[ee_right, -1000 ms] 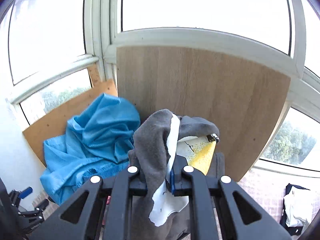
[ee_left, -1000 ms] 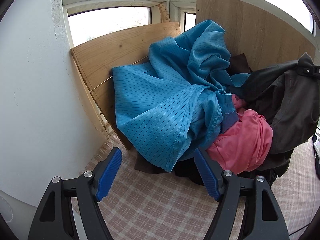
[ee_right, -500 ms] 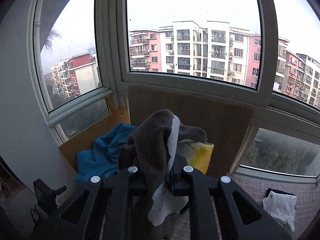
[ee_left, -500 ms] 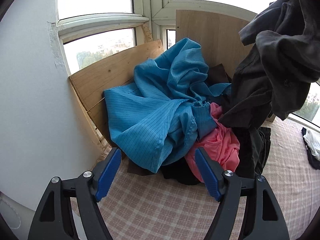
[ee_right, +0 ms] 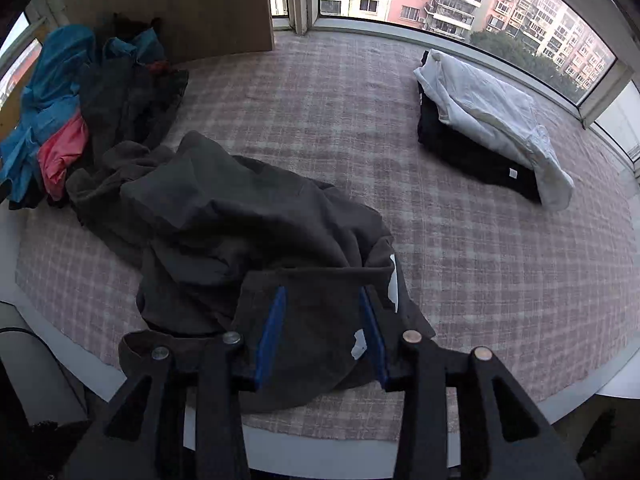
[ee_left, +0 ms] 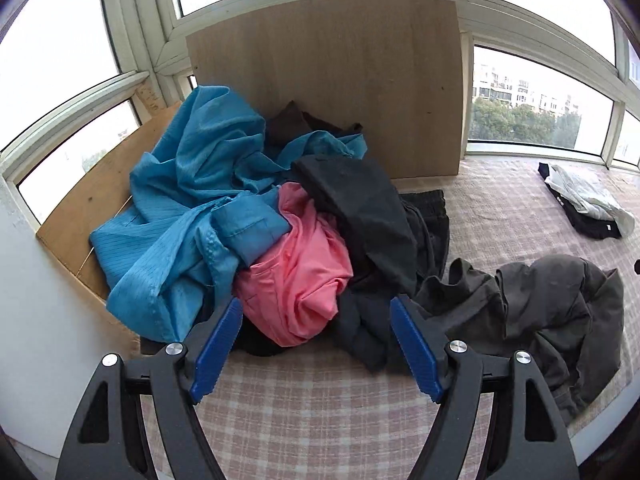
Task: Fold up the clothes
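A crumpled dark grey garment (ee_right: 240, 216) lies spread on the pink checked cover (ee_right: 480, 248) near its front edge. My right gripper (ee_right: 322, 300) hovers just over the garment's near end, open, with cloth lying under the gap and a white patch showing by the right pad. In the left wrist view the same grey garment (ee_left: 552, 300) is at the right. My left gripper (ee_left: 316, 320) is open and holds nothing. It faces a heap with a blue striped garment (ee_left: 188, 184), a pink one (ee_left: 296, 272) and a black one (ee_left: 360, 208).
A folded stack, white on black (ee_right: 488, 112), sits at the far right by the window. Wooden boards (ee_left: 328, 72) lean against the window behind the heap. A white wall (ee_left: 48, 300) is at the left. The cover's front edge (ee_right: 320, 436) is close.
My right gripper, which held the grey garment up high, has come down, opened and let it go onto the cover. The left gripper has swung right, off the wall side.
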{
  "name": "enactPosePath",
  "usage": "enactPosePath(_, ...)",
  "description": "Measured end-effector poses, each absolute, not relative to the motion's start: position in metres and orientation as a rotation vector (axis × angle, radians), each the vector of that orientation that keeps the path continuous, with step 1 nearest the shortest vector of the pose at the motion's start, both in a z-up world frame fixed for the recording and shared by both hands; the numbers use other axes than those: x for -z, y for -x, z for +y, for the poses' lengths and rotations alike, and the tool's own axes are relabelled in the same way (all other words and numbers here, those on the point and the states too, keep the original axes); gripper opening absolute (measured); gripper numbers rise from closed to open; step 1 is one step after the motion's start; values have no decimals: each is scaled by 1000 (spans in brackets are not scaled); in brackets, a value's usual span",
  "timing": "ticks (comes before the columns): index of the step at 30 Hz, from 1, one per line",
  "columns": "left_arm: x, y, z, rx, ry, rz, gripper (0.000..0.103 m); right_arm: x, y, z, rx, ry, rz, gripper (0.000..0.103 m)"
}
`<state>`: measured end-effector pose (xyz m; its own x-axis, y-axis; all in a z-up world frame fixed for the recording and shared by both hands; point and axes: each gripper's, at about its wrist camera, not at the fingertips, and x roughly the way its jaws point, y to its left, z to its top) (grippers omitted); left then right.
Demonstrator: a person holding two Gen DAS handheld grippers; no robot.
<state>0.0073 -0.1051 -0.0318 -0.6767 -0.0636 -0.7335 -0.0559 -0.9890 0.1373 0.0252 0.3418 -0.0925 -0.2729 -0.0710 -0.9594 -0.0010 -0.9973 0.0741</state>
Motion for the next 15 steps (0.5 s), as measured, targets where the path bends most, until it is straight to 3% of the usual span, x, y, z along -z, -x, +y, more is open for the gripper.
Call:
enactPosePath(8, 89, 24, 51, 2982, -1664, -470, 76, 145, -48, 427, 2417, -1924, -297, 43)
enactPosePath(15, 141, 54, 132, 2833, -1799, -688, 76, 152, -33, 420, 2311, -1826, -449, 44)
